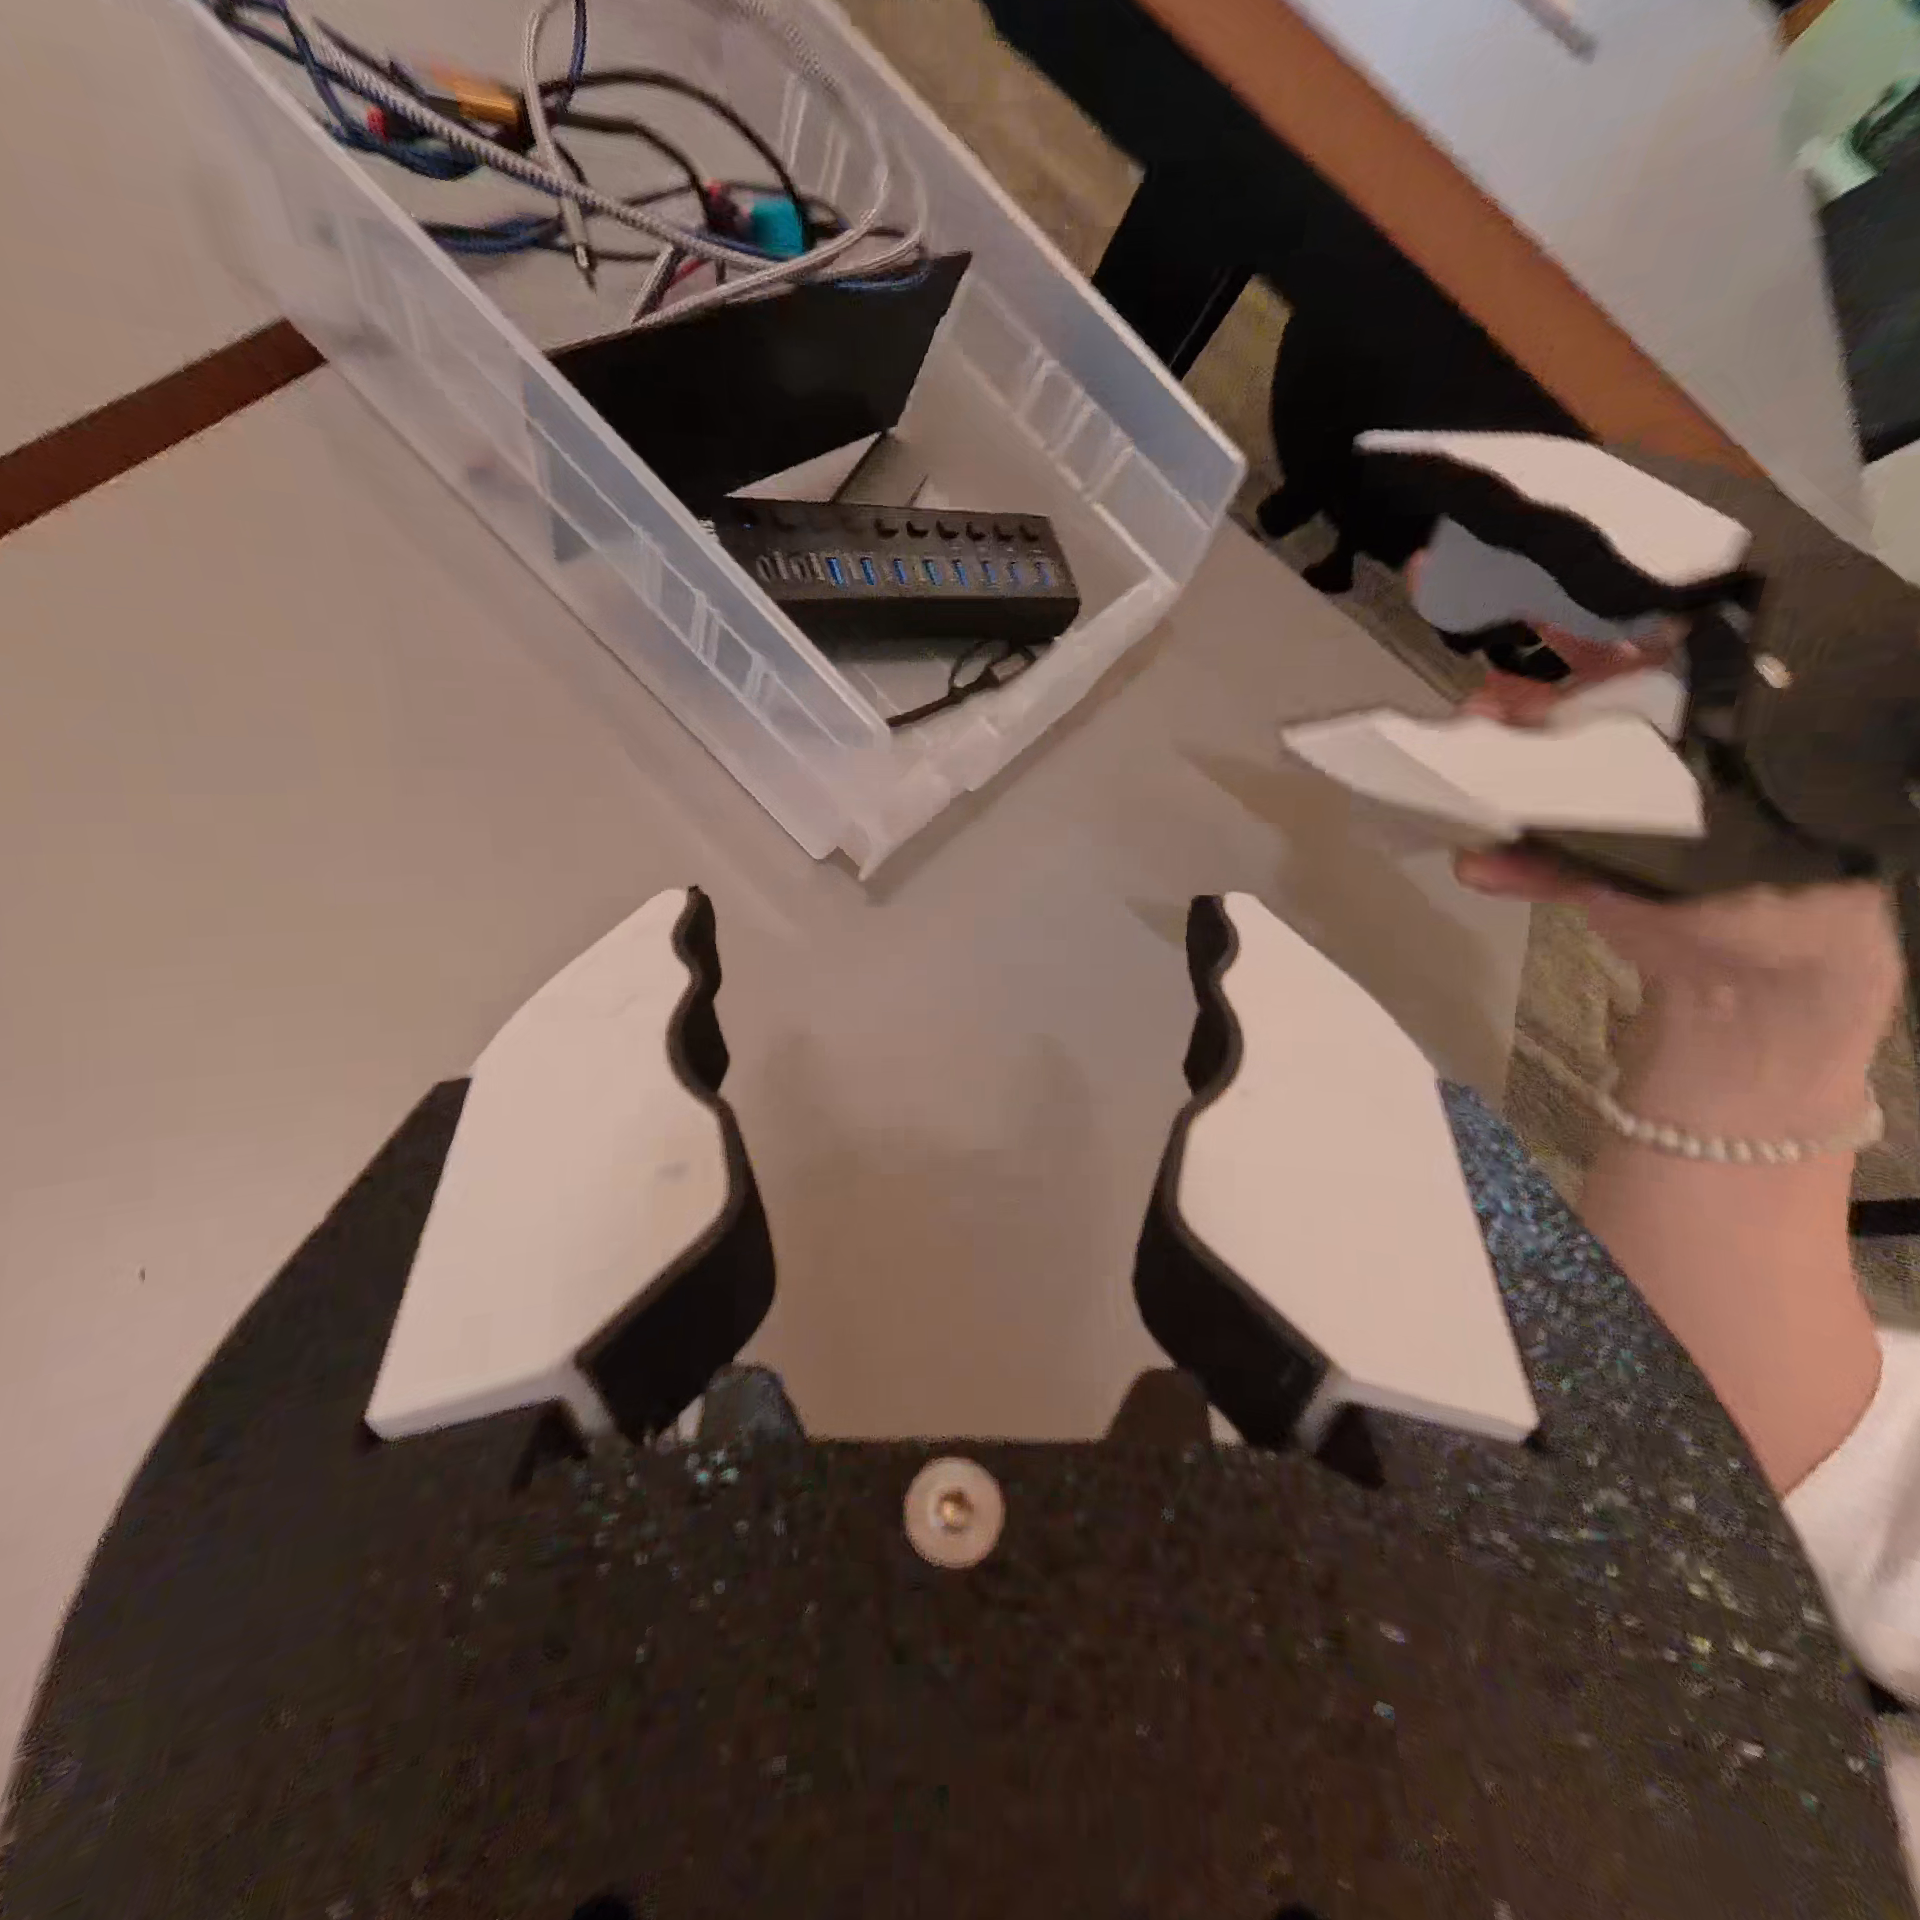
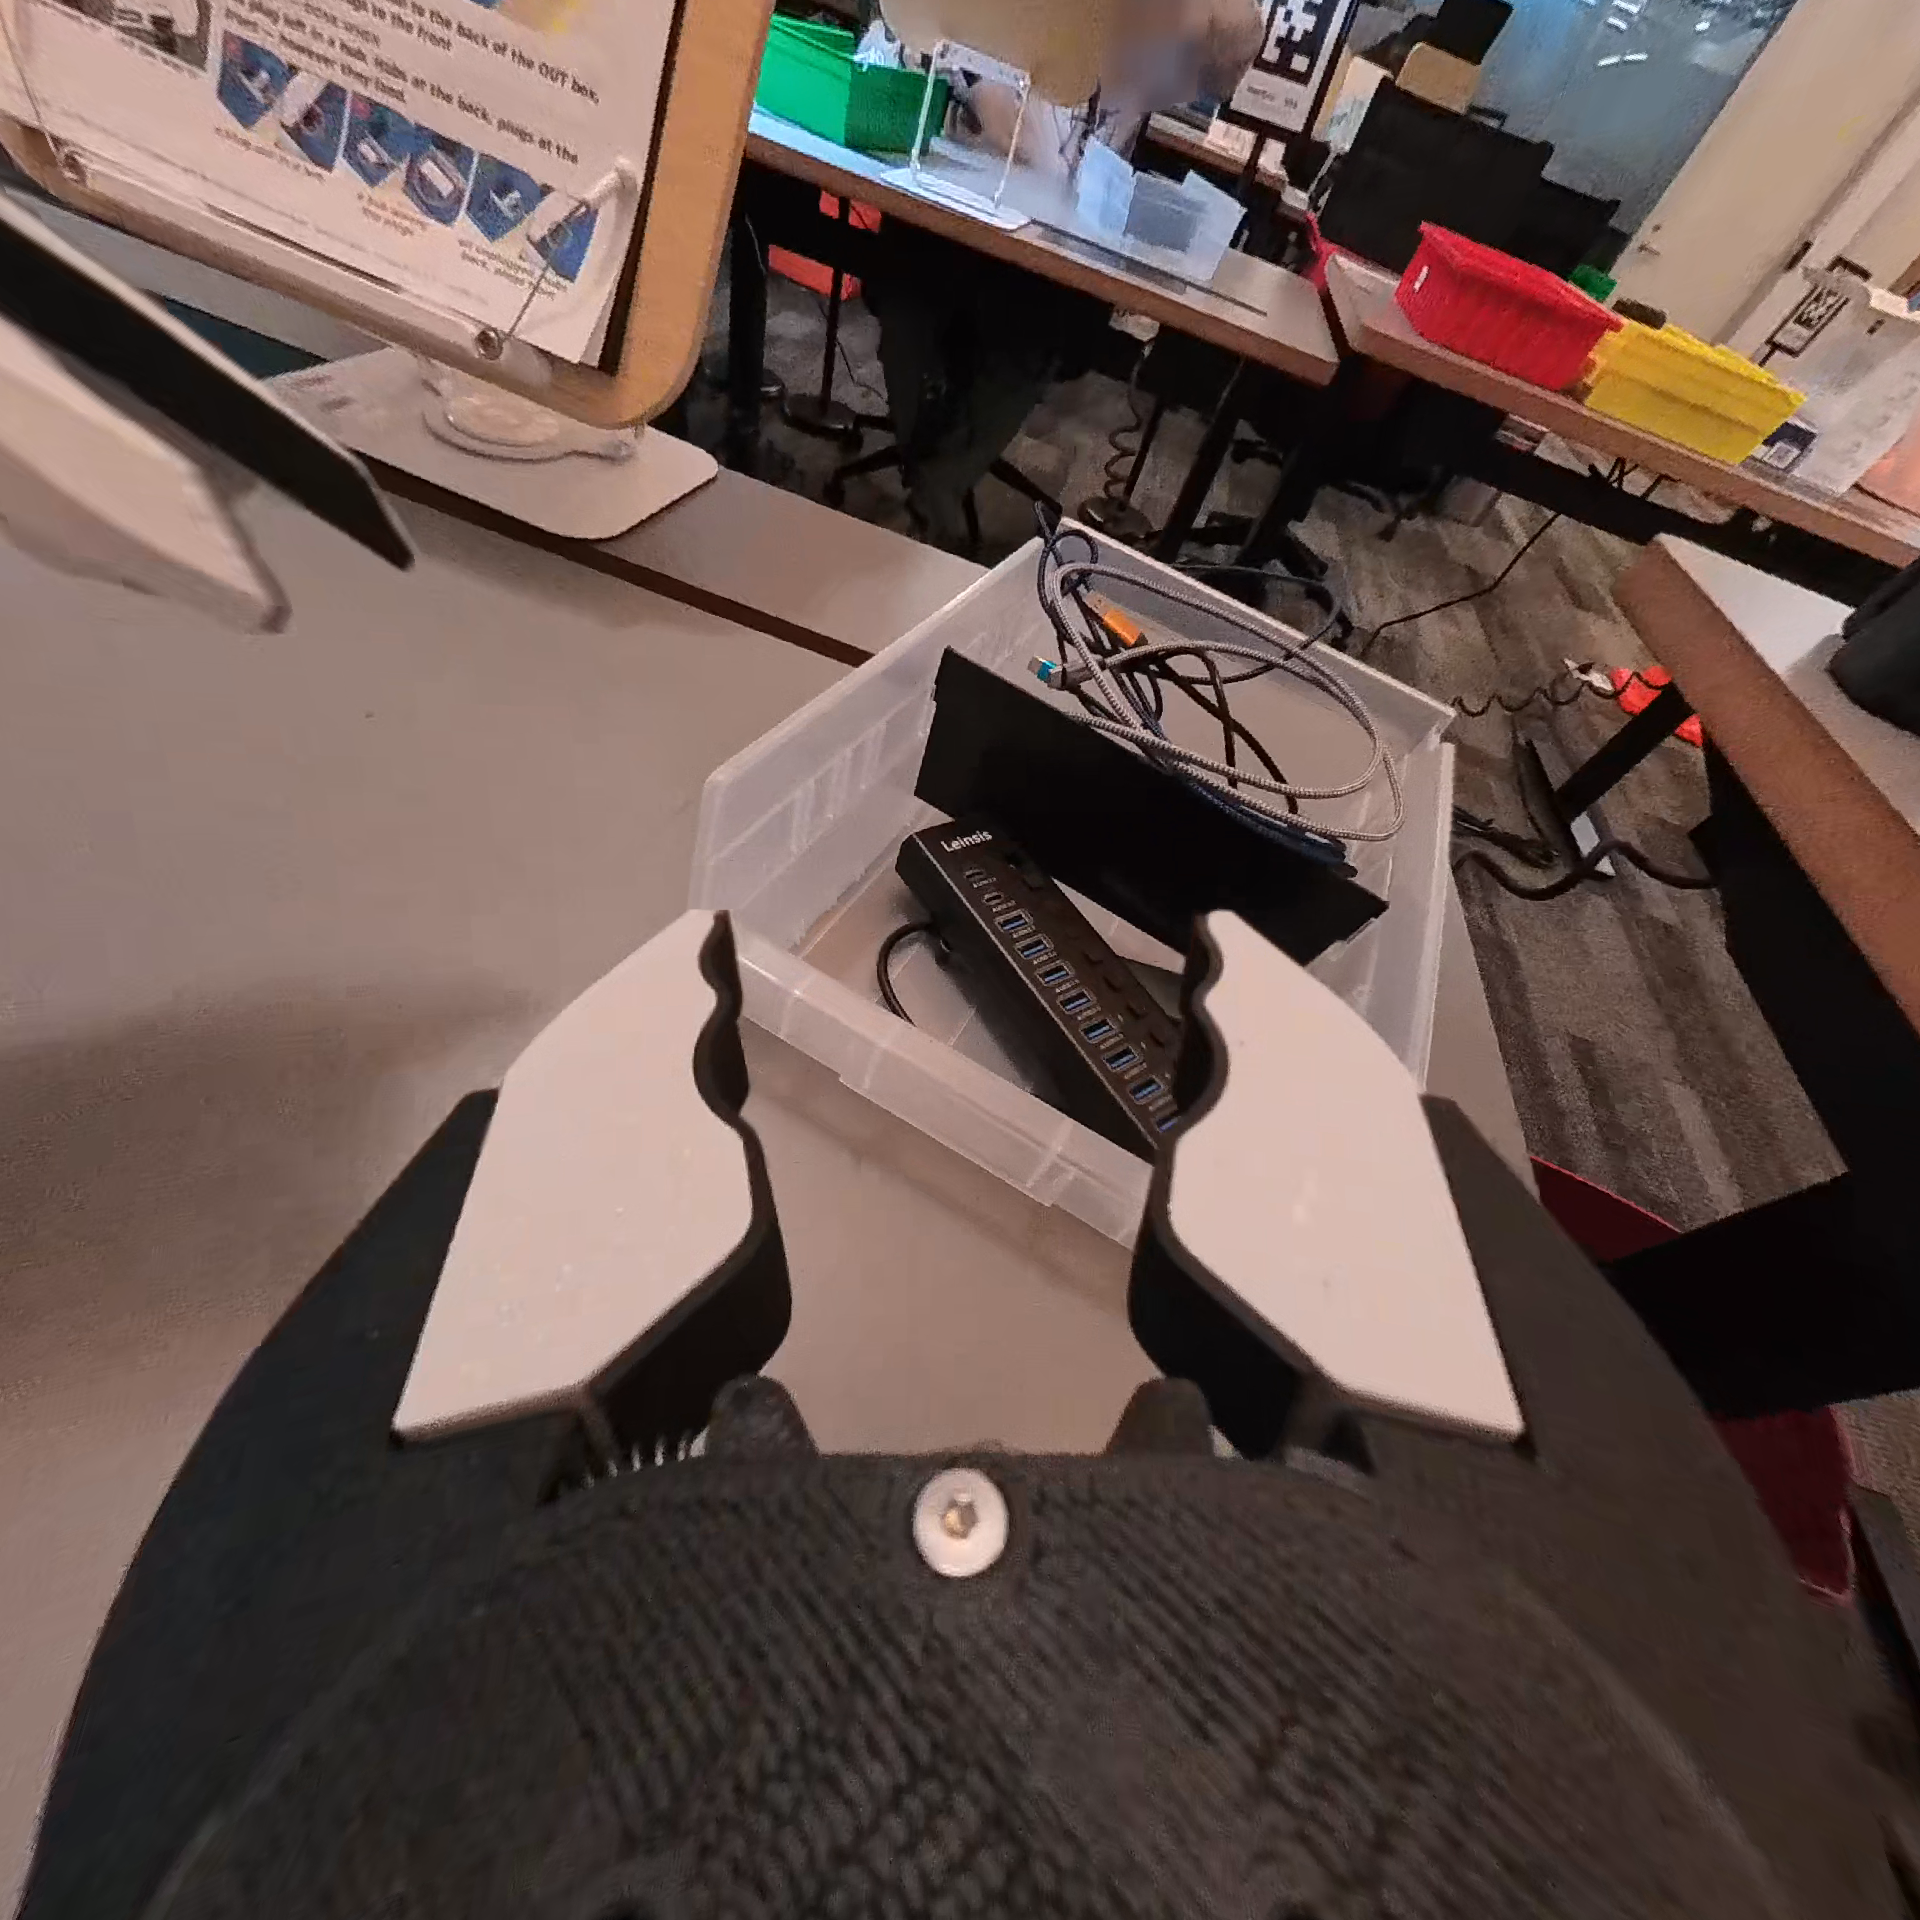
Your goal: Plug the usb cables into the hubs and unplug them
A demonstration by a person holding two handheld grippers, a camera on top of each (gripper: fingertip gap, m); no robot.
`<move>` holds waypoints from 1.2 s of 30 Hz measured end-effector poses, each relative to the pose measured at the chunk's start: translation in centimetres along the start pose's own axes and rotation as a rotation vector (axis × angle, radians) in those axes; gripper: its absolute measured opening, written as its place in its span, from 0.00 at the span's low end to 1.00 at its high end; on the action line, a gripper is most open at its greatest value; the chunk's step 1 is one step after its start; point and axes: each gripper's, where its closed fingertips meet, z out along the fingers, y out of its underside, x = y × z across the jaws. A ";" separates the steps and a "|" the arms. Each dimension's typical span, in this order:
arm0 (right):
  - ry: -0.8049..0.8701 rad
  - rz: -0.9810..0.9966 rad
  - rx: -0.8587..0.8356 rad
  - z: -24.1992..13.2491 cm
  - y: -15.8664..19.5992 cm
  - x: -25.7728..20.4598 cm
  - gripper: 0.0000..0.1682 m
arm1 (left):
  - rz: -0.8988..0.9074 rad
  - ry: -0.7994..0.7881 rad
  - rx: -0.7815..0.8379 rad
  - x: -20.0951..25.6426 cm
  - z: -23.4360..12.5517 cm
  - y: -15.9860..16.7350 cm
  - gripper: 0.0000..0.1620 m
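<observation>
**Hub and cables in bin, both tongs empty**

One black bar-shaped hub [image 2: 1049,982] with a row of blue ports lies in a clear plastic bin [image 2: 925,1070] near the tabletop's [image 2: 312,831] far edge. Braided cables [image 2: 1226,727] lie tangled behind a black divider [image 2: 1122,821]. Left gripper [image 1: 951,997] and right gripper [image 2: 961,1023] both gape wide, touching nothing.

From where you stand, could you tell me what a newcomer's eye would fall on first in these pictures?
Probably the clear plastic bin on the grey table, right ahead of both open grippers. In its near end lies a black USB hub with a row of blue ports; behind a black divider, a tangle of cables fills the far end. The left gripper and right gripper hold nothing.
</observation>
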 end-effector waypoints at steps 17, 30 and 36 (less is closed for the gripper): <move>-0.026 0.087 0.050 -0.8 0.2 1.2 0.45 | -0.373 -0.355 -0.490 -8.7 15.5 -3.1 0.30; 0.031 0.007 0.023 -1.6 -0.3 1.6 0.45 | -0.090 -0.519 -0.512 -12.7 12.8 -0.6 0.05; 0.010 -0.029 0.077 -2.6 -2.8 0.0 0.45 | 0.077 -0.400 -0.557 -11.9 5.3 5.3 0.04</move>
